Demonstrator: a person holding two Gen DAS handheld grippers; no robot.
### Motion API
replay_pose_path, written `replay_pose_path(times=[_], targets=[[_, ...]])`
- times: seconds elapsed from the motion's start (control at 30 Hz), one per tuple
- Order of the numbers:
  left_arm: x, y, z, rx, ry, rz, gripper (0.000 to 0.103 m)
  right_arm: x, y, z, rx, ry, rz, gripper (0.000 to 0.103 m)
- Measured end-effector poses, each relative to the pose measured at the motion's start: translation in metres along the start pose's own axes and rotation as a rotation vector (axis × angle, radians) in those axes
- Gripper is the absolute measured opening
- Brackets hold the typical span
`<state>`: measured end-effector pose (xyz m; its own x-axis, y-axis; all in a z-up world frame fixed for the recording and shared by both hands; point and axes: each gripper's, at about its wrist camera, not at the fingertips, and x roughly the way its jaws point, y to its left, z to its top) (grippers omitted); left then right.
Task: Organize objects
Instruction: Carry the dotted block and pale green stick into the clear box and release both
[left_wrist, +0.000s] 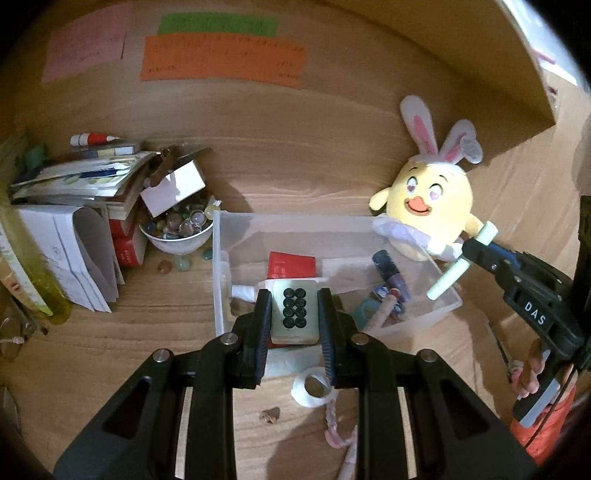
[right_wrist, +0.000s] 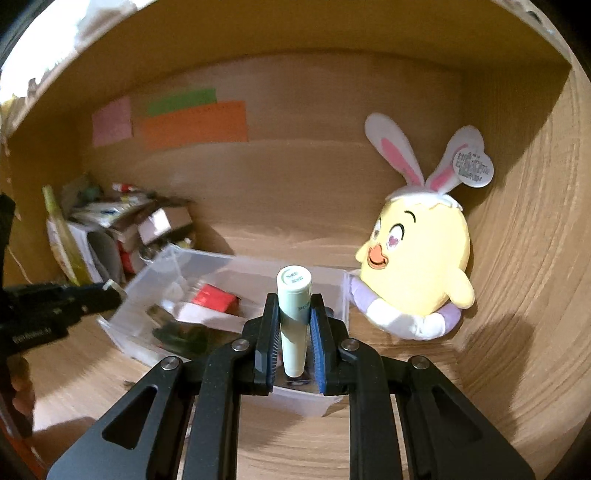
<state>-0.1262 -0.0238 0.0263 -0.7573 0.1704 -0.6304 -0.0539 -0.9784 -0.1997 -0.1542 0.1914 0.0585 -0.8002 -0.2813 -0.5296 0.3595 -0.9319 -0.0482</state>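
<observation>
Over the clear bin (left_wrist: 221, 258), the left gripper (left_wrist: 294, 314) pinches a mahjong tile (left_wrist: 294, 313) while the right gripper (right_wrist: 294, 325) squeezes a pale green tube (right_wrist: 293, 314).

**A home shelf nook, cluttered with personal odds and ends**

We are looking into a wooden cubby (right_wrist: 303, 206), with wood-grain panels closing it at the back, side and top. Coloured paper notes (left_wrist: 221, 61) are stuck on the back wall, upper left of the frame. At the left we see a heap of papers and small boxes (left_wrist: 85, 206) and a white bowl of glass pebbles (left_wrist: 177, 230). A yellow plush chick with rabbit ears (right_wrist: 417, 266) sits at right, beside a clear plastic bin (left_wrist: 221, 258) of small bits.
</observation>
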Motion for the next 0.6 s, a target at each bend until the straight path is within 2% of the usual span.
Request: replay_pose_path(times=[0.1, 0.3, 0.6], targets=[[0.014, 0.0, 0.002, 0.011, 0.025, 0.004, 0.024, 0.015, 0.001, -0.004, -0.028, 0.035, -0.046, 0.014], [0.035, 0.001, 0.002, 0.021, 0.064, 0.01, 0.024, 0.039, 0.008, -0.01, -0.075, 0.093, -0.071, 0.014], [0.049, 0.002, 0.0, 0.03, 0.094, 0.008, 0.024, 0.06, 0.035, -0.013, -0.164, 0.13, -0.032, 0.015]])
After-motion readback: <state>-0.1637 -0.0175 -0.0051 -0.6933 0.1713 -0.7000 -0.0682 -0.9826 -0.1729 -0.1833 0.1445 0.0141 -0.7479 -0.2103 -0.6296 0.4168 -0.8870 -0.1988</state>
